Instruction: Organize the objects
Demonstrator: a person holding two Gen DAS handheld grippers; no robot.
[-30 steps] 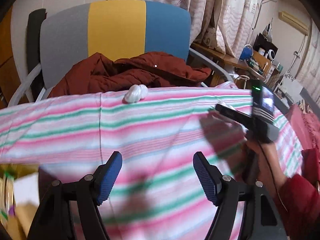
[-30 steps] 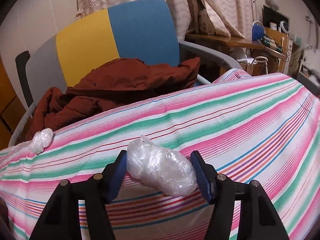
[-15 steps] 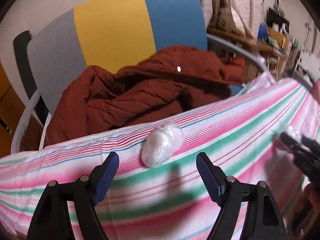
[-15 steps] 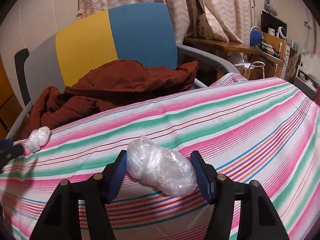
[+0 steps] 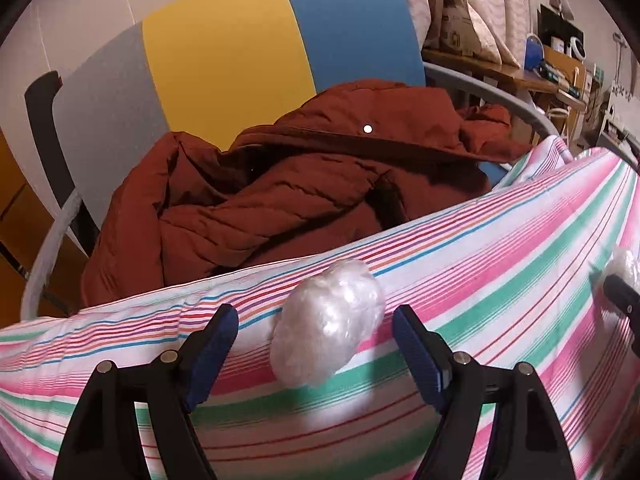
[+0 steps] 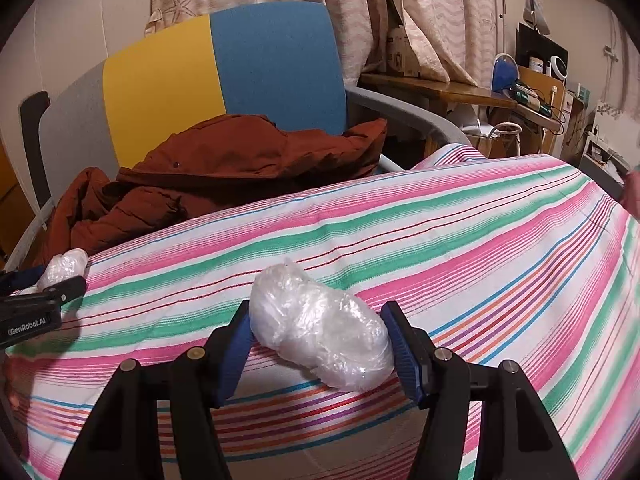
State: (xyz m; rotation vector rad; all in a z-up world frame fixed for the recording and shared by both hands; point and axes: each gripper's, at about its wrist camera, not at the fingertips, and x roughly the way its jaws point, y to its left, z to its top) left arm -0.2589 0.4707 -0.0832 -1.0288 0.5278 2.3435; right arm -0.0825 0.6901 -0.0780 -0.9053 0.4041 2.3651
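Two crumpled clear plastic bundles lie on a striped pink, green and white cloth. One bundle lies near the cloth's far edge, between the fingers of my open left gripper, touching neither. It also shows at the left in the right wrist view. The other bundle is held between the blue pads of my right gripper, resting on the cloth. It shows at the right edge of the left wrist view.
Behind the cloth's far edge stands a grey, yellow and blue chair with a rust-red jacket heaped on it. A cluttered wooden desk and curtains stand at the back right.
My left gripper has swung left and moved forward to the far bundle, which now sits between its open fingers. My right gripper has kept its hold and barely moved.
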